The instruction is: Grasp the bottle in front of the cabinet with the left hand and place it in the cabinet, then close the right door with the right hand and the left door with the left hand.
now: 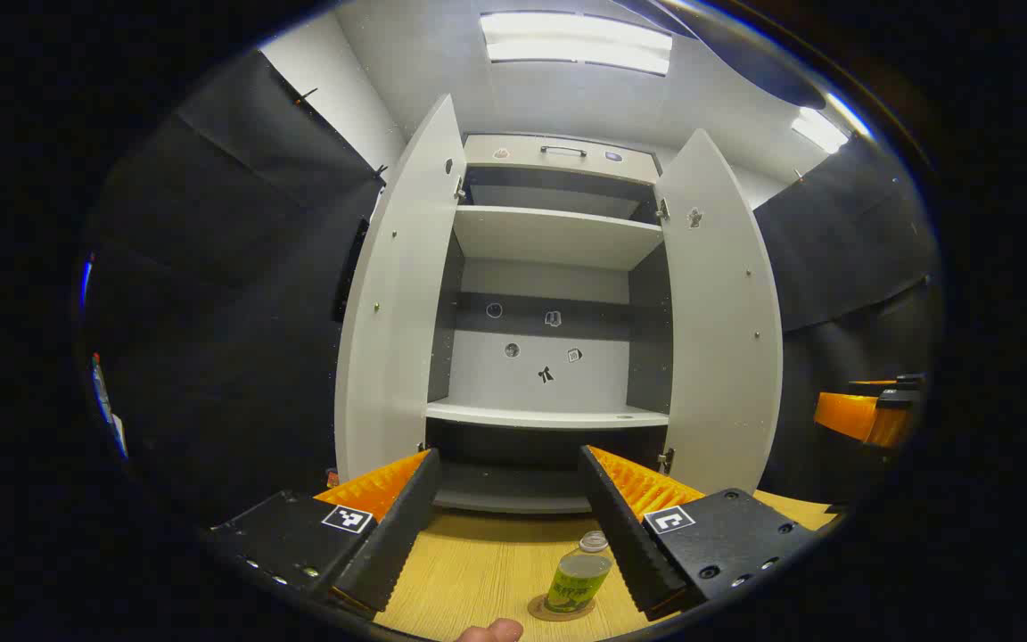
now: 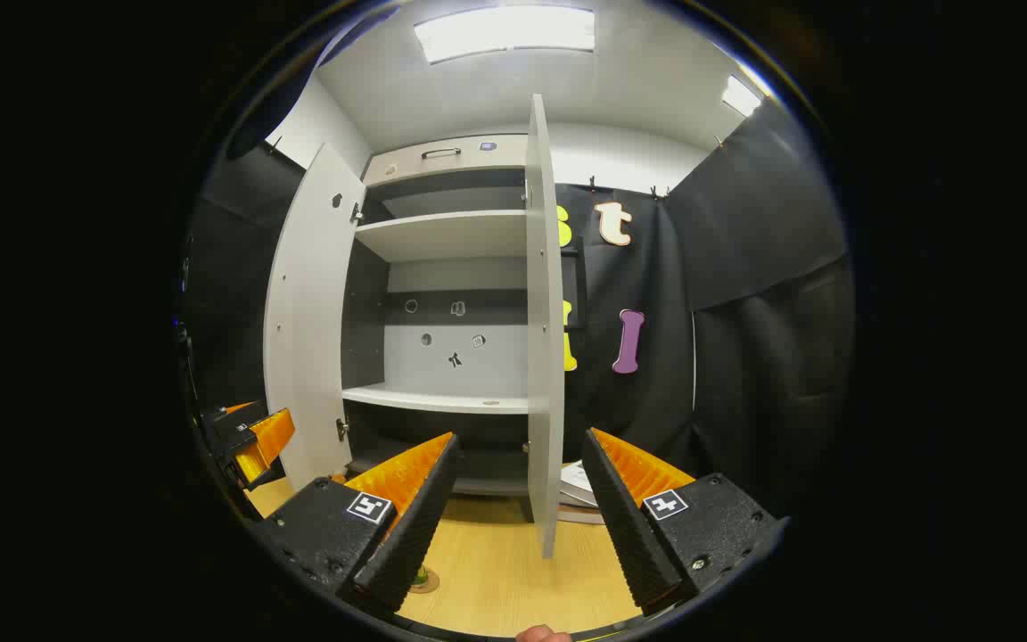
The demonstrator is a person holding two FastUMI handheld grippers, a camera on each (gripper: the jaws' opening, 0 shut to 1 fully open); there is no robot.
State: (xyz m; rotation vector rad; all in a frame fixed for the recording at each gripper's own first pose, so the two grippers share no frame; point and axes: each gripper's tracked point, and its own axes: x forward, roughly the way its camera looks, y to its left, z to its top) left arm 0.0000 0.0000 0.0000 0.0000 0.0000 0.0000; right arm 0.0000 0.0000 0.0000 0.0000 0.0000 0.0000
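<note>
1. Standing upright on a round coaster [image 1: 561,611] on the wooden table [image 1: 478,571], the bottle [image 1: 578,578] is the nearest thing in the left gripper view: a green-labelled bottle with a pale cap, close to the near edge.
2. The left gripper [image 1: 506,510] hangs above the table with its two fingers spread wide and nothing between them; the bottle sits low in the gap, just beside the inner edge of the right finger [image 1: 625,526], and I cannot tell whether it touches.
3. A fingertip [image 1: 488,632] of the person shows at the very bottom edge of that view.
4. In the right gripper view, the right gripper [image 2: 518,499] is likewise spread open and empty, and the coaster's edge [image 2: 424,584] peeks out beside its left finger.
5. The thin edge of the cabinet's right door [image 2: 547,357] stands between the right gripper's fingers, farther off, not touching either.
6. Beyond the table the cabinet [image 1: 558,241] stands with both doors swung open: the left door [image 1: 398,303] and the right door on either side of pale shelves.
7. The lower shelf [image 1: 549,415] lies straight ahead of the left gripper, past the bottle.
8. Some flat papers [image 2: 578,486] lie on the table right of the right door.
9. Ceiling lights [image 1: 576,40] glow above.
</note>
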